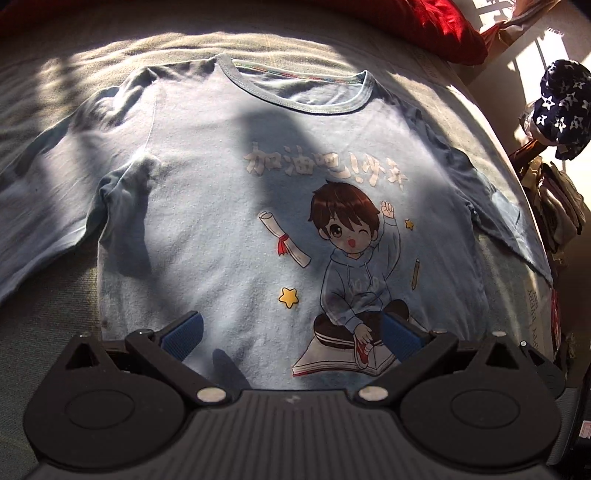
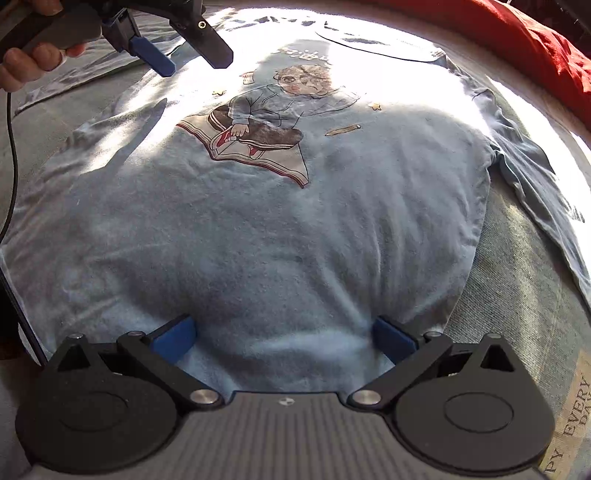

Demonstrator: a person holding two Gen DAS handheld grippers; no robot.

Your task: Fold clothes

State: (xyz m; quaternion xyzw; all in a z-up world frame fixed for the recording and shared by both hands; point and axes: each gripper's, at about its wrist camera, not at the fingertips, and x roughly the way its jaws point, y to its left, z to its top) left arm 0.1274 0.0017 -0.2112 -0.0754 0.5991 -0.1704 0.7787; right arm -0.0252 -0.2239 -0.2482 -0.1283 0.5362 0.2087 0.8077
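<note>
A light blue long-sleeved shirt [image 1: 229, 206] lies flat and face up on a grey bed cover [image 1: 44, 332], its collar far from me and its sleeves spread to both sides. A cartoon boy print [image 1: 354, 258] covers its chest. My left gripper [image 1: 291, 332] hovers open over the lower part of the print. In the right wrist view the shirt [image 2: 280, 240] is seen from its hem. My right gripper [image 2: 282, 339] is open at the hem, with shirt fabric bulging between its blue fingers [image 2: 173, 339]. The left gripper [image 2: 192, 62] shows at the top left, held by a hand [image 2: 22, 62].
A red cloth [image 1: 443, 26] lies beyond the collar, and this red cloth [image 2: 517, 48] also fills the right view's top right. Off the bed's right edge are a navy star-patterned cloth [image 1: 565, 107] and a pile of clothes [image 1: 557, 210]. A black cable [image 2: 13, 155] hangs at the left.
</note>
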